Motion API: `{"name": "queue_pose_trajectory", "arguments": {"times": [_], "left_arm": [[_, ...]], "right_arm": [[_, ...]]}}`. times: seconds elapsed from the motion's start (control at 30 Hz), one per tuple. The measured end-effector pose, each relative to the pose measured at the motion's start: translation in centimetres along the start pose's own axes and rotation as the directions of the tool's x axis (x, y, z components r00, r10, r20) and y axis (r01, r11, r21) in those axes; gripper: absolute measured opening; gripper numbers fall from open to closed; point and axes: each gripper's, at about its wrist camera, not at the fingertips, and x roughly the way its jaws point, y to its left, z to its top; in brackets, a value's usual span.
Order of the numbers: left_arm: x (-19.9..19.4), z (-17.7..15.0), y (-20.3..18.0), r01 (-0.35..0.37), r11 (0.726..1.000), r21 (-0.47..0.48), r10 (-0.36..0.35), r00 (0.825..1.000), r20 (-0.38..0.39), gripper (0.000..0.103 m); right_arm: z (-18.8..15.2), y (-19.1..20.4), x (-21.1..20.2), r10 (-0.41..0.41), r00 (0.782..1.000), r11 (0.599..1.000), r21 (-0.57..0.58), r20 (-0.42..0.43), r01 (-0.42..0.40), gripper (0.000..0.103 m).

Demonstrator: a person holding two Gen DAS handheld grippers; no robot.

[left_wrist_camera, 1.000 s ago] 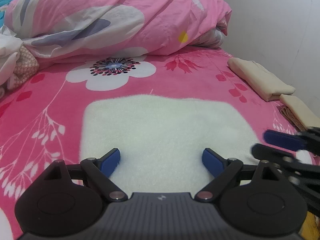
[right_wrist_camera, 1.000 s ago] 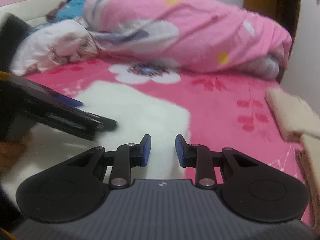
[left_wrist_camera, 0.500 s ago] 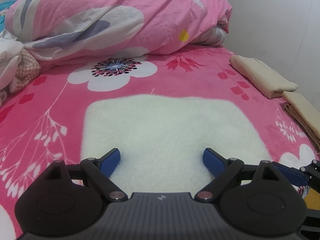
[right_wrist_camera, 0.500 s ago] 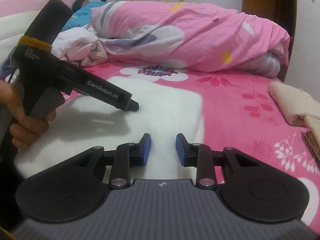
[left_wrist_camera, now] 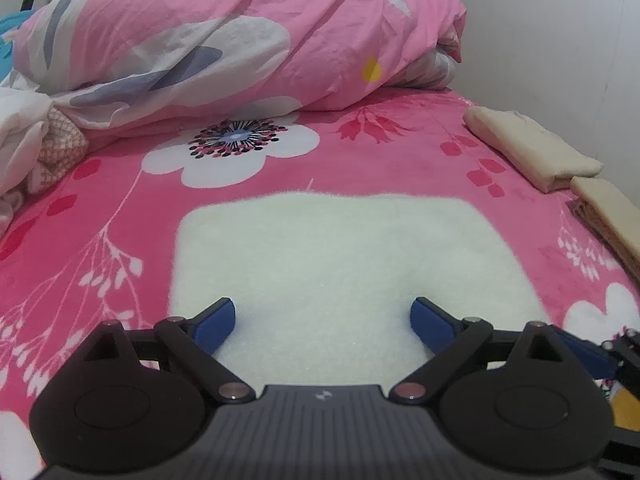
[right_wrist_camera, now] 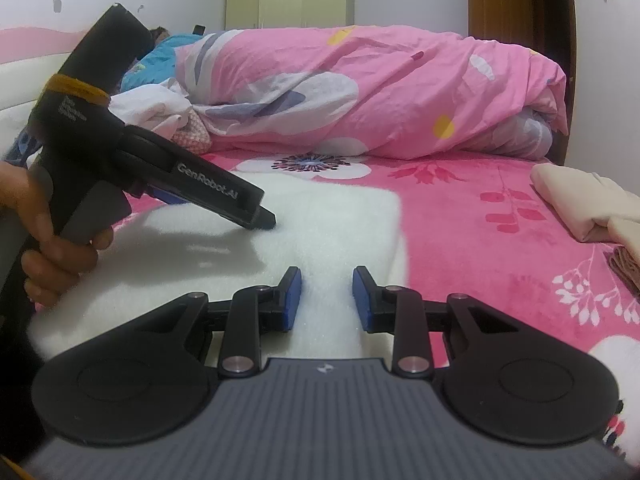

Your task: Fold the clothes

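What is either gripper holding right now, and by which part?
Nothing. The left gripper stands wide open over the white fleece garment, and the right gripper is partly open above it, pads clear of the fabric.

bed with pink floral sheet (left_wrist_camera: 360,152), white fluffy cloth (left_wrist_camera: 340,264) flat on it near front, bunched pink duvet (left_wrist_camera: 248,40) across far end, white crumpled clothes (left_wrist_camera: 24,136) far left, two folded beige pieces (left_wrist_camera: 532,148) along right edge by wall

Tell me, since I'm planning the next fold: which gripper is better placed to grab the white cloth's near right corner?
Right gripper: it sits over the white cloth's right side near that edge. Left gripper sits over the cloth's middle.
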Motion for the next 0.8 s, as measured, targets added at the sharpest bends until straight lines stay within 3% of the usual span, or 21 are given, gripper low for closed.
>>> {"name": "queue_pose_trajectory", "arguments": {"times": [0.13, 0.27, 0.4, 0.43, 0.53, 0.63, 0.8], "left_arm": [[-3.7, -0.7, 0.2, 0.016, 1.000, 0.012, -0.017, 0.996, 0.088, 0.096], [-7.5, -3.4, -0.9, -0.051, 0.993, 0.111, 0.029, 0.983, 0.184, 0.098], [-6.5, -7.0, -1.2, -0.083, 0.987, 0.137, 0.069, 0.992, 0.107, 0.099], [-6.5, -7.6, -0.7, -0.063, 0.995, 0.082, 0.053, 0.991, 0.119, 0.101], [-5.7, -7.0, 1.1, 0.007, 0.999, -0.054, -0.004, 0.999, 0.051, 0.103], [-6.1, -7.0, 0.8, -0.011, 1.000, -0.010, 0.012, 0.998, 0.069, 0.103], [-6.0, -7.3, 0.8, -0.010, 1.000, -0.016, 0.012, 0.997, 0.073, 0.103]], "right_arm": [[-0.2, -0.2, 0.0, 0.003, 1.000, 1.000, 0.005, 0.009, -0.003, 0.028], [-0.2, -0.2, -0.1, 0.001, 1.000, 1.000, 0.004, 0.015, -0.001, 0.028], [-0.3, -0.1, 0.0, -0.002, 1.000, 1.000, 0.007, 0.019, 0.002, 0.028], [-0.3, 0.0, 0.0, -0.006, 1.000, 1.000, 0.004, 0.015, 0.006, 0.028], [0.1, 0.4, 0.0, -0.020, 1.000, 1.000, -0.012, -0.003, 0.020, 0.028], [1.3, 1.1, -0.6, -0.049, 0.998, 0.998, -0.044, -0.042, 0.048, 0.028], [2.4, 2.6, -4.5, -0.006, 1.000, 0.999, -0.042, 0.023, 0.007, 0.028]]}}
